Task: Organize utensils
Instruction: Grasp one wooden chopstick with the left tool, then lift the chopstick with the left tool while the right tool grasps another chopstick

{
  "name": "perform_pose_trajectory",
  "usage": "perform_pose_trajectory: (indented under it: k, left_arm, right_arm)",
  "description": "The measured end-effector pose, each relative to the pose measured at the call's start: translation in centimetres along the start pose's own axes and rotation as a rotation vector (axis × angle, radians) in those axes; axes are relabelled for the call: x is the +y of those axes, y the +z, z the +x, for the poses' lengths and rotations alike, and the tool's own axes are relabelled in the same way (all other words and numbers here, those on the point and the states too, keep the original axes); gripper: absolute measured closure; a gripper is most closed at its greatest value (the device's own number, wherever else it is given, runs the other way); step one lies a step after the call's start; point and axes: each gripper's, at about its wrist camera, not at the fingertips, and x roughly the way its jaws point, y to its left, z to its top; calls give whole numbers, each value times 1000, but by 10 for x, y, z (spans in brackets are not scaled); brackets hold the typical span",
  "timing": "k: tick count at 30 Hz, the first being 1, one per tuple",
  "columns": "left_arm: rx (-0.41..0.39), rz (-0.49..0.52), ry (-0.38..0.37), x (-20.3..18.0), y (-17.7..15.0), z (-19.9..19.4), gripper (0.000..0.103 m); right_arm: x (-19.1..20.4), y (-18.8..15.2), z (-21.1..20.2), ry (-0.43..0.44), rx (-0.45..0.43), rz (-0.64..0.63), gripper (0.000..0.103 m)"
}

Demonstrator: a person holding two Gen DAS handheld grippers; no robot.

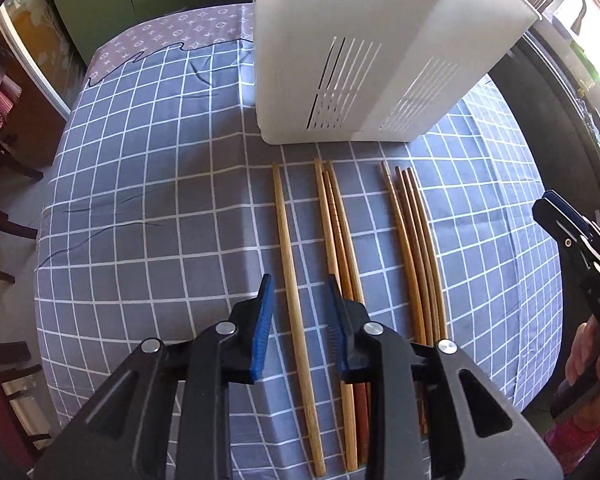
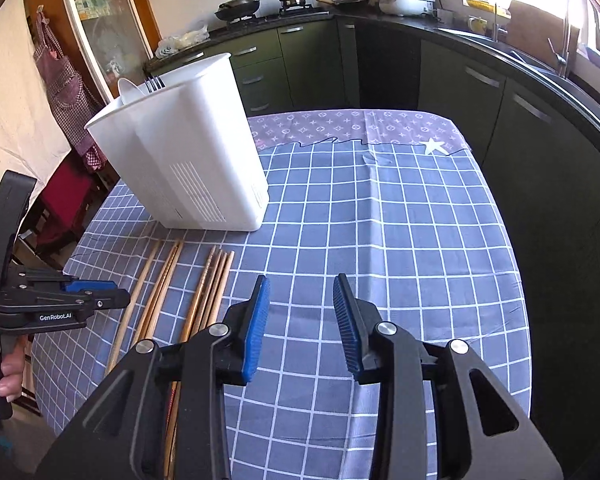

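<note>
While both grippers stand apart and empty, left gripper (image 1: 300, 292) straddles one chopstick (image 1: 290, 248); next, clamp it, carry to holder (image 1: 340, 60) at twelve o'clock.

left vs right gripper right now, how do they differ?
Left gripper straddles the lone chopstick, pads apart from it; right gripper has only tablecloth between its pads. Left sits over the chopstick row; right is off to that row's right. Left's gap looks narrower. Both are open, holding nothing, with blue pads.
</note>
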Motion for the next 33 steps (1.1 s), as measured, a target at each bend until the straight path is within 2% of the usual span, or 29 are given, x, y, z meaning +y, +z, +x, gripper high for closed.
perform_pose_trajectory:
  k: [3, 8, 13, 15, 17, 20, 27, 33]
  left_arm:
    - [21, -3, 38, -4, 3, 8, 88]
    - [39, -7, 85, -7, 6, 19, 89]
    - [47, 11, 84, -11, 5, 23, 90]
    - [48, 21, 96, -12, 4, 24, 95]
    - [57, 21, 91, -11, 4, 24, 95]
    - [60, 15, 85, -1, 1, 20, 96]
    - [-42, 15, 55, 16, -10, -12, 96]
    - [-140, 24, 41, 21, -21, -46, 96]
  right_arm:
    - [-1, 2, 3, 2, 9, -7, 69]
    - [-1, 3, 4, 10, 16, -11, 69]
    - [-1, 3, 5, 9, 28, -17, 69]
    - [1, 3, 6, 7, 32, -23, 69]
    - [3, 3, 7, 8, 41, -29, 69]
    - [10, 3, 12, 33, 77, -40, 69]
    - [35, 2, 46, 120, 231, -52, 69]
    - [48, 5, 72, 122, 326, -37, 81]
